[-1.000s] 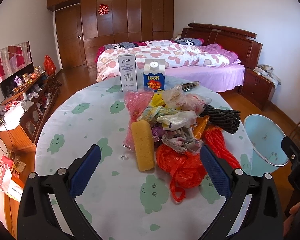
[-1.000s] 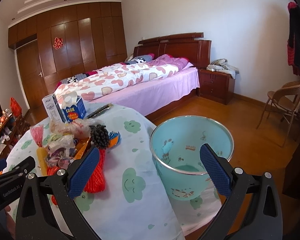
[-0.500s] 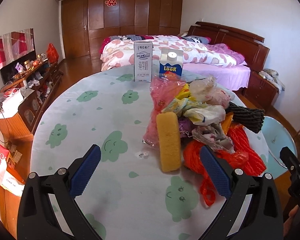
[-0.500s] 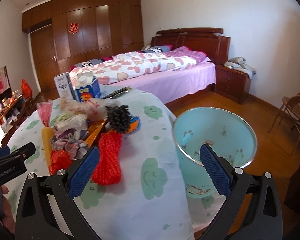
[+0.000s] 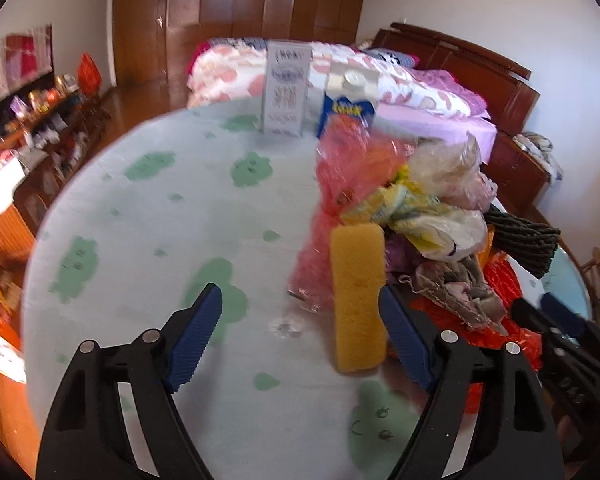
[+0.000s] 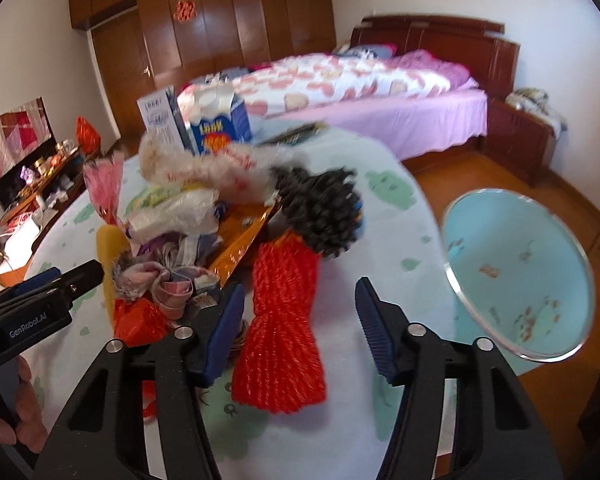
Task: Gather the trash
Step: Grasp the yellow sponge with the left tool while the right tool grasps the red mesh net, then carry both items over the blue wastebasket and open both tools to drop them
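Right wrist: closing right gripper point(image 6: 298, 322) — red mesh bundle point(image 6: 282, 332) between.

- Left gripper point(image 5: 300, 328): black plastic arms, ribbed blue pads, silver screws.
- Right gripper point(image 6: 300, 320): same build.
- White "GenRobot.AI" lettering on the black body, left edge, right wrist view.
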`<state>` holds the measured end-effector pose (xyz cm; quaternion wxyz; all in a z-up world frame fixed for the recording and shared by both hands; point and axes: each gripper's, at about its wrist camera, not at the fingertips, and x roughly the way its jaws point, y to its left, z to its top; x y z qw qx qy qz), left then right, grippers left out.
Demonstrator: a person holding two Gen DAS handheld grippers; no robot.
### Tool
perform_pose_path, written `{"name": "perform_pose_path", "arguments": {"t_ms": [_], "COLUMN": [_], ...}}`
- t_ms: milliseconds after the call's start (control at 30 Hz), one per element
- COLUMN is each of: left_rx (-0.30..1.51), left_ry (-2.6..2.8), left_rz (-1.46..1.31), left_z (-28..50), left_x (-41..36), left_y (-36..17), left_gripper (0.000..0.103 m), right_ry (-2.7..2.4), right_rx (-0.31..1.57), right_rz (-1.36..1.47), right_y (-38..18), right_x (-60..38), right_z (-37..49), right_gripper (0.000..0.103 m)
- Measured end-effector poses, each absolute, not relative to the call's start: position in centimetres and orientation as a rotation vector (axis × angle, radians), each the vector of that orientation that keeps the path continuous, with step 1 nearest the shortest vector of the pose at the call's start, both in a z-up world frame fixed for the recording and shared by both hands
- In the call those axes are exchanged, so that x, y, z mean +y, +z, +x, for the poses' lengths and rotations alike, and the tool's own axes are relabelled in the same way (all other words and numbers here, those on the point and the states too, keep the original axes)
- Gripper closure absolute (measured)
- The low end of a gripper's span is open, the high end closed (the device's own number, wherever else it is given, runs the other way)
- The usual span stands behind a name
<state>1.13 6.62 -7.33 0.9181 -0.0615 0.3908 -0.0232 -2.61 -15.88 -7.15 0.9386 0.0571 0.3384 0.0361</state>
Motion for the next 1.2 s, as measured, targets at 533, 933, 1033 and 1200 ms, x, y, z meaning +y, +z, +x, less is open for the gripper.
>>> {"name": "perform_pose_path", "arguments": {"t_ms": [533,933,1033,1200], "left_rx": [0.853,0.748,0.693,0.611], "left_ry": [-0.198,-0.124,-0.104,-0.168], "left_rz": [-0.184,-0.149,-0.138,-0.098], "left_z": [2.0,-2.2,-3.7,-4.7], "left_x": [4.9,6.8,6.6,4.8], "left_y": [-9.1,-5.8,-4.2,-1.5], "left_gripper": [0.075,0.076,0.076,0.076], "right_ry": [0.169,0.221,0.221,0.158], "right_rx": [0.726,0.629,0.58,0.487], "right_rz": [0.132,0.135,0.147,0.152], "right_y": [-8.3,-5.6,-4.3,-1.9], "right_x": [-15.8,-16.4,-16.9,-19.0], "right_z": [-3.5,-8.0,-8.9,-10.0], "right_gripper": [0.079,0.079,0.079,0.079]}}
